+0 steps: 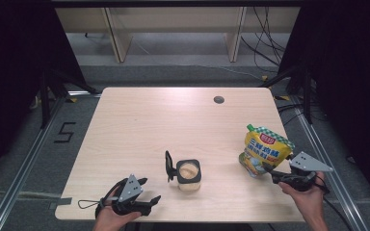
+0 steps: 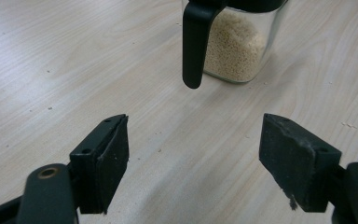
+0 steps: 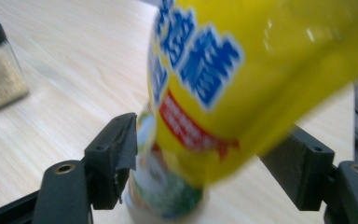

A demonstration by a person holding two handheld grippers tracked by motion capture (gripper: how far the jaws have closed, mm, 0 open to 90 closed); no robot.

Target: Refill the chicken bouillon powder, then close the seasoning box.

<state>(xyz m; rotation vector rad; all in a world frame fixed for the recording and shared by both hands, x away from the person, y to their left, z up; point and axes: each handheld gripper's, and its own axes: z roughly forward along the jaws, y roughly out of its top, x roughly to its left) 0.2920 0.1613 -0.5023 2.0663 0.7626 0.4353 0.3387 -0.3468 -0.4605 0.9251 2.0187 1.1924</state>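
A yellow stand-up pouch (image 1: 265, 149) with blue lettering and a green top stands near the table's right edge, leaning over. Its lower part (image 3: 242, 70) sits between the jaws of my right gripper (image 1: 268, 172) (image 3: 205, 154), which stand wide and do not squeeze it. A square glass jar (image 1: 189, 174) (image 2: 235, 46) of pale grains stands at the front centre, its black lid piece (image 1: 169, 167) hanging at its left. My left gripper (image 1: 150, 190) (image 2: 196, 154) rests open near the front left edge, aimed at the jar and a short way from it.
The light wooden table (image 1: 139, 125) has a round dark grommet (image 1: 218, 99) at the back right. Metal frame rails run along both sides on the floor. Wooden furniture legs and cables lie beyond the far edge.
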